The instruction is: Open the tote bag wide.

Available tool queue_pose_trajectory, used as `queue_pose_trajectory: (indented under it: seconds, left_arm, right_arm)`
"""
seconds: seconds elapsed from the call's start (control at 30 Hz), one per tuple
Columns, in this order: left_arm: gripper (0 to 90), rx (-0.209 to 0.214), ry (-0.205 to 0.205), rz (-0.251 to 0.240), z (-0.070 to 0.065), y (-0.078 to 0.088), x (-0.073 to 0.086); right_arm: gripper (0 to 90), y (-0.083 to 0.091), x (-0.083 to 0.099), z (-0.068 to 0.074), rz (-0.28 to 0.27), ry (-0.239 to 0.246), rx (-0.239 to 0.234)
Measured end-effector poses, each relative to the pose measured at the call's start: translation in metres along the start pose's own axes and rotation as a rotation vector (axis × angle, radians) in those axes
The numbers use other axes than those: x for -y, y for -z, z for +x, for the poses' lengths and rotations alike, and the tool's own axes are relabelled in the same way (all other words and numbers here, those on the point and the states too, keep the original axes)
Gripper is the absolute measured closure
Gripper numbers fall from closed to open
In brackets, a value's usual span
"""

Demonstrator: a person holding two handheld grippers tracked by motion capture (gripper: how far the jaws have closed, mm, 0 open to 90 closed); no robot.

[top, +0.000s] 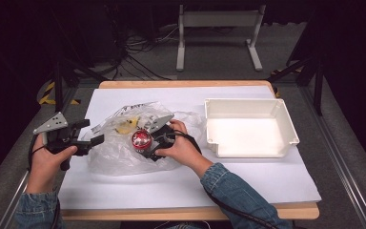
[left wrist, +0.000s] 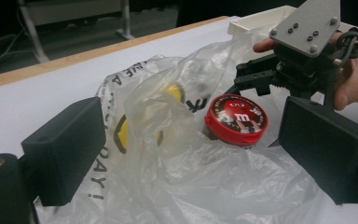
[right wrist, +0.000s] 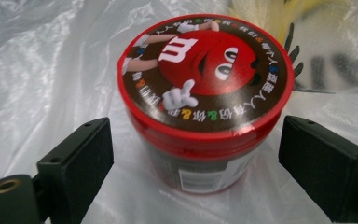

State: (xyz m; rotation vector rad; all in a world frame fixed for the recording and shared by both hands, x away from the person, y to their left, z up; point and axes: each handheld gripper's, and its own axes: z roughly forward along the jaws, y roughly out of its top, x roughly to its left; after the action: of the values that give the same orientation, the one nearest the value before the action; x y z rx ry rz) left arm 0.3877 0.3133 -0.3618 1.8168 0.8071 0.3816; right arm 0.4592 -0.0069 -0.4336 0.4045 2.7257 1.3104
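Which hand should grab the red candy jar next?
The right one. Its tool already has open jaws on both sides of the red candy jar; the left tool is open farther off, by the plastic bag.

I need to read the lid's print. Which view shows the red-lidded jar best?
The right gripper view: the red-lidded jar is close, its lid print sharp, between the open right gripper. The left gripper view shows it smaller, on the plastic bag; the high view, tiny.

jar [right wrist: 205, 93]: gaps both sides, open right gripper [right wrist: 191, 154] jaws clear of it | behind jar: crumpled bag [top: 124, 152] folds, yellow item [top: 125, 126] | right of jar: bare paper [top: 248, 176], then tray [top: 248, 102] wall | left of jar: left gripper [top: 88, 136] at bag edge
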Motion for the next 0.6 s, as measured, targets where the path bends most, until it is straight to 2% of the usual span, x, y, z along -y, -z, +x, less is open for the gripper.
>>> queue_pose_trajectory:
  seconds: [0.07, 0.33, 0.6]
  left_arm:
    - [8.8, -0.016, -0.001, -0.005, 0.000, 0.002, 0.000]
    - [8.9, -0.016, 0.004, 0.000, 0.001, 0.002, 0.002]
    - [8.8, -0.022, 0.012, -0.014, 0.002, 0.002, 0.002]
  right_arm:
    - [10.1, -0.003, 0.000, -0.001, -0.013, -0.008, 0.001]
    - [11.8, -0.013, -0.001, -0.002, -0.048, -0.014, -0.008]
    - [19.5, -0.014, -0.003, -0.004, -0.079, -0.019, 0.006]
